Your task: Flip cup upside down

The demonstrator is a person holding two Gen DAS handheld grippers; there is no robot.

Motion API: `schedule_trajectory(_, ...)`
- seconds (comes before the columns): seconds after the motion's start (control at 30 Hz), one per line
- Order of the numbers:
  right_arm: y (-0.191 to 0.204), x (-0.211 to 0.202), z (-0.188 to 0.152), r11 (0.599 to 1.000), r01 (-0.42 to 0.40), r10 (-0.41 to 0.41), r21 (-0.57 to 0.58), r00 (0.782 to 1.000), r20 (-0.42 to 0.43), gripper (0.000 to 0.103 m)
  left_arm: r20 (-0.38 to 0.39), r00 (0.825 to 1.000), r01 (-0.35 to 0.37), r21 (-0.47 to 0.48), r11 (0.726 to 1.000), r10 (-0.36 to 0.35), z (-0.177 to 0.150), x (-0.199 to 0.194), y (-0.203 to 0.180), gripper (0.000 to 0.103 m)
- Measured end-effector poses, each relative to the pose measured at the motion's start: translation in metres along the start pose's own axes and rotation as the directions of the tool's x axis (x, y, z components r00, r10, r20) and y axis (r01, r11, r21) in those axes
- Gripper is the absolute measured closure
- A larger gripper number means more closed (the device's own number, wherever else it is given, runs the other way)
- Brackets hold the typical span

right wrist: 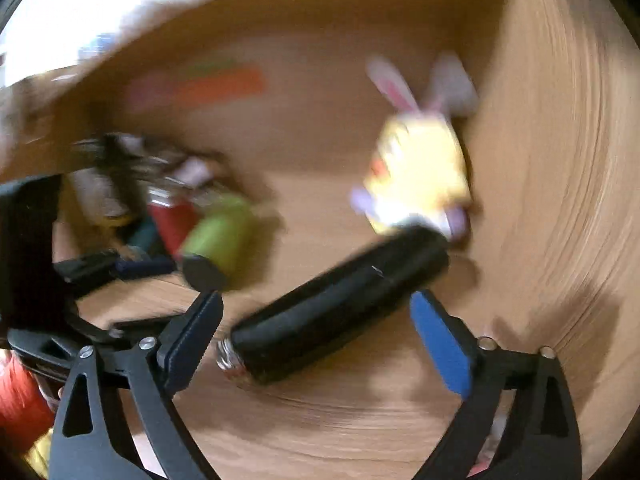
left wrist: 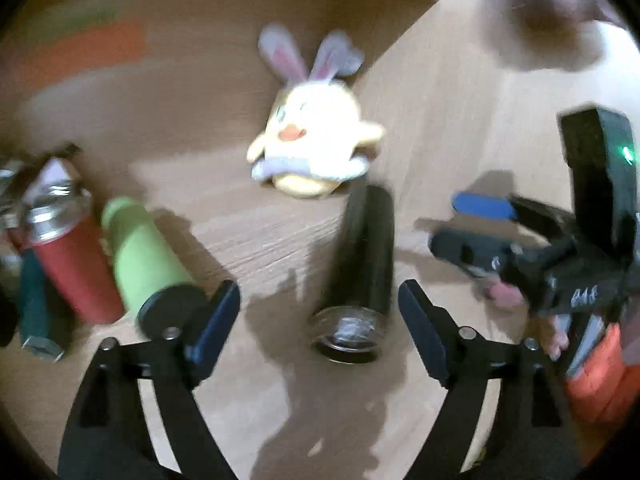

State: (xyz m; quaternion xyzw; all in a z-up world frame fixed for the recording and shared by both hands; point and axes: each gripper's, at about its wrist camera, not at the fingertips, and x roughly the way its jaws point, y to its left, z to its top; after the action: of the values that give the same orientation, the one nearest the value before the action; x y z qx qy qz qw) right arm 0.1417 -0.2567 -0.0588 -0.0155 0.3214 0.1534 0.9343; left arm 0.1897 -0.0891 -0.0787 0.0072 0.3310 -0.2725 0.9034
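left gripper (left wrist: 319, 312): jaws spread wide, holding nothing, hovering over the table.
right gripper (right wrist: 316, 332): jaws spread wide, nothing clamped; also seen from the left wrist (left wrist: 472, 220), off the left jaws' right side.
black cup (left wrist: 360, 264): tall black tumbler lying on its side on the wooden table (left wrist: 280, 420), in the gap between the left jaws, open mouth toward the camera. In the right view (right wrist: 340, 312) it lies slanted across the gap between the jaws, threaded mouth near the left finger; contact unclear from blur.
plush chick (left wrist: 316, 140): yellow with bunny ears, just past the cup's far end; touching or not, cannot tell.
green bottle (left wrist: 148, 256): lying down, just outside the left jaws' left finger.
red bottle (left wrist: 68, 264): beside the green one, farther out.
blur: heavy in both views.
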Motion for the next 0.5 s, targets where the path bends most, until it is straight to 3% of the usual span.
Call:
schedule_trajectory(0.07,-0.016,0.015,-0.002,0.999,0.017,-0.015,0.033,0.998,-0.055,0.022,-0.115,0.993,0.031,-0.018,0.999,-0.032,0.015,0.036,0.008,0.040)
schedule_trajectory(0.1,-0.023,0.016,-0.004,0.998,0.035,-0.032,0.049,0.998,-0.058,0.022,-0.144,0.989,0.040,-0.008,0.999,-0.041,0.016,0.045,0.008,0.040)
schedule_trajectory(0.37,-0.059,0.025,-0.008,0.986,0.119,-0.111,0.117,0.991,-0.076,0.022,-0.184,0.978,0.102,0.030,0.994,-0.095,0.028,0.064,-0.013,0.040)
schedule_trajectory(0.5,-0.075,0.041,-0.004,0.970,0.131,-0.110,0.204,0.988,-0.113,0.022,-0.216,0.971,0.123,0.080,0.989,-0.103,0.022,0.065,-0.029,0.040)
